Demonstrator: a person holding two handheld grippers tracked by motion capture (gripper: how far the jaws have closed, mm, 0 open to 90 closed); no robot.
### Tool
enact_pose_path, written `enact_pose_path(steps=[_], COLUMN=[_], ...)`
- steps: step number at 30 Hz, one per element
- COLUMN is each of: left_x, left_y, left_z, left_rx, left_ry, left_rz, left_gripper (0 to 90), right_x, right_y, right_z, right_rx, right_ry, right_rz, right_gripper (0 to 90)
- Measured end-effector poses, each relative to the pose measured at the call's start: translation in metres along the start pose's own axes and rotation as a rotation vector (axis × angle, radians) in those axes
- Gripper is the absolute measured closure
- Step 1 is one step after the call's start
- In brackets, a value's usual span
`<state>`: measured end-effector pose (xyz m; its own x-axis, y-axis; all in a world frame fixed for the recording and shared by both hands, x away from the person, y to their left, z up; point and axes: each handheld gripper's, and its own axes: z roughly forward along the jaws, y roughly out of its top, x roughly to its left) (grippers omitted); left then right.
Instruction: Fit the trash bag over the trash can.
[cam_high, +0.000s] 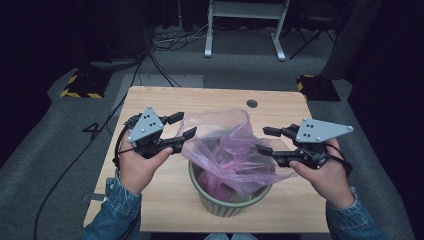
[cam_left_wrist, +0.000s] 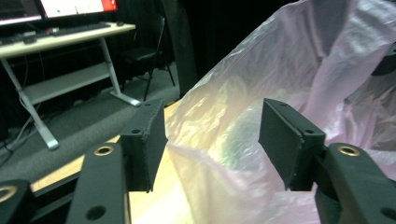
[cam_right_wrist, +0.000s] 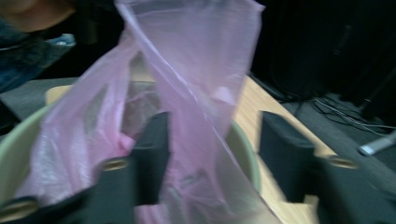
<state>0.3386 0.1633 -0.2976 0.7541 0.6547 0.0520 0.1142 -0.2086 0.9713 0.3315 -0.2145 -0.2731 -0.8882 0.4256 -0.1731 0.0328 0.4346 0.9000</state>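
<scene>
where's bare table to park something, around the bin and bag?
Free: the back strip of the table behind the pink bag, bordered by a small dark disc; also the front corners either side of the green bin. Crowded: the middle, where the left gripper and right gripper flank the bag, jaws open around its film.
</scene>
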Motion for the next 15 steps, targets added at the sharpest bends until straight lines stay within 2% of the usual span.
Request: enact_pose_path(steps=[1,3,6,10,11,13,15], left_x=[0.002,0.006,0.009,0.008,0.008,0.006,0.004], left_y=[-0.002,-0.005,-0.009,-0.01,-0.01,-0.009,-0.009], left_z=[0.001,0.003,0.009,0.013,0.013,0.012,0.011], left_rx=[0.006,0.024,0.04,0.037,0.037,0.033,0.037], left_ry=[-0.005,-0.027,-0.085,-0.111,-0.123,-0.146,-0.137], left_rz=[-0.011,-0.028,-0.067,-0.079,-0.072,-0.061,-0.043], left_gripper=[39.9,37.3,35.8,35.8,40.1,59.6,74.0], right_x=[0.001,0.001,-0.002,-0.003,-0.004,-0.005,-0.007], right_y=[0.001,0.001,0.0,-0.001,-0.002,-0.003,-0.004], right_z=[0.001,0.001,0.002,0.004,0.004,0.004,0.004], right_rx=[0.004,0.011,0.014,0.021,0.021,0.024,0.026], right_ry=[0.01,0.026,0.03,0.027,0.024,0.018,0.01], right_rz=[-0.007,-0.018,-0.014,-0.011,-0.009,-0.001,0.009], right_gripper=[64.1,73.2,79.3,85.3,86.5,87.7,88.6])
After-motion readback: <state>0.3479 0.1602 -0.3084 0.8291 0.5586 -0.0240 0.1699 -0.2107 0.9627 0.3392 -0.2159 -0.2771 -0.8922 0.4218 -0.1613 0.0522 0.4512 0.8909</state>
